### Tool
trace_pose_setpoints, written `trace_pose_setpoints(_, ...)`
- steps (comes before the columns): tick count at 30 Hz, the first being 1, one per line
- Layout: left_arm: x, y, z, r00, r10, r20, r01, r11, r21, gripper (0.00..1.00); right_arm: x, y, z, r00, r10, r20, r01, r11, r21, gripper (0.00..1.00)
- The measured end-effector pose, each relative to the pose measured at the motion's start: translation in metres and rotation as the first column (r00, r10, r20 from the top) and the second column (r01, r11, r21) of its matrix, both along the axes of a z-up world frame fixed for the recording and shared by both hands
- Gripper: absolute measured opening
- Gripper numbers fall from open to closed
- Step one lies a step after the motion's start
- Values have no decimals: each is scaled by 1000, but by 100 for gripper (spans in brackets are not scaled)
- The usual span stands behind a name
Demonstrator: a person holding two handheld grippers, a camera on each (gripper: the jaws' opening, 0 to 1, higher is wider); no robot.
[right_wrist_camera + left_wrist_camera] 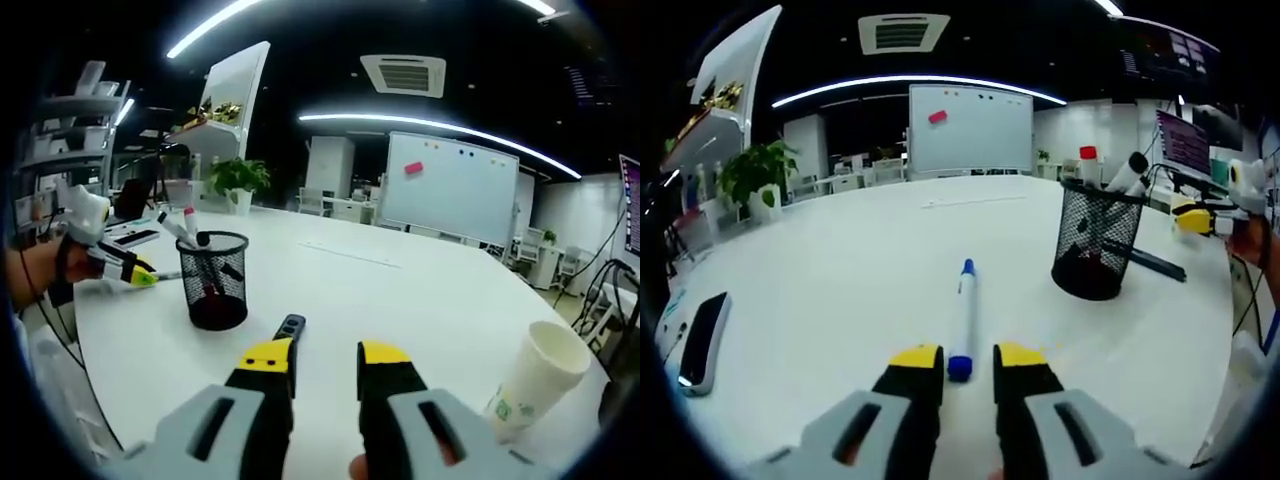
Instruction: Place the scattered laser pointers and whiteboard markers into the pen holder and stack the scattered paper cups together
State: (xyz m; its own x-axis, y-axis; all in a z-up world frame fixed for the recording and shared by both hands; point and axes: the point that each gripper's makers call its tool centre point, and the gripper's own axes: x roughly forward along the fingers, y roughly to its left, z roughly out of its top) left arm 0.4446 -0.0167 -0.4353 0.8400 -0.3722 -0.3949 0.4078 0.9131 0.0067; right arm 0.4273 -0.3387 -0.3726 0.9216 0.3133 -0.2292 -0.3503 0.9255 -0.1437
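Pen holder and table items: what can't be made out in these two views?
- Pen holder contents, left gripper view: the mesh blurs them; a red cap and a white barrel stick out, the rest is unclear.
- Black object, right gripper view: the right gripper hides its near end, so its type is uncertain.
- Paper cup, right gripper view: whether it is a single cup or a stack.
- Dark device, left gripper view: too distorted at the edge to identify.

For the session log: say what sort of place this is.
Probably an office meeting room: a wall whiteboard, a large white table with a mesh pen holder, and a ceiling air vent overhead.
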Motion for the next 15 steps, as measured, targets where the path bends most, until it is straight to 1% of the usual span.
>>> trace_pose_setpoints(3,0,-1,-1,1000,0,-3,0,1000,0,19,0,0,0,1000,-1,1,1,1000,1,24)
trace_pose_setpoints(6,-1,-1,-1,1000,3,-3,-3,1000,4,15,0,0,0,1000,1,0,-1,1000,0,24)
trace_pose_setpoints(15,1,1,-2,1000,9,-5,-9,1000,8,14,1,1,1,1000,5,5,-5,1000,2,24)
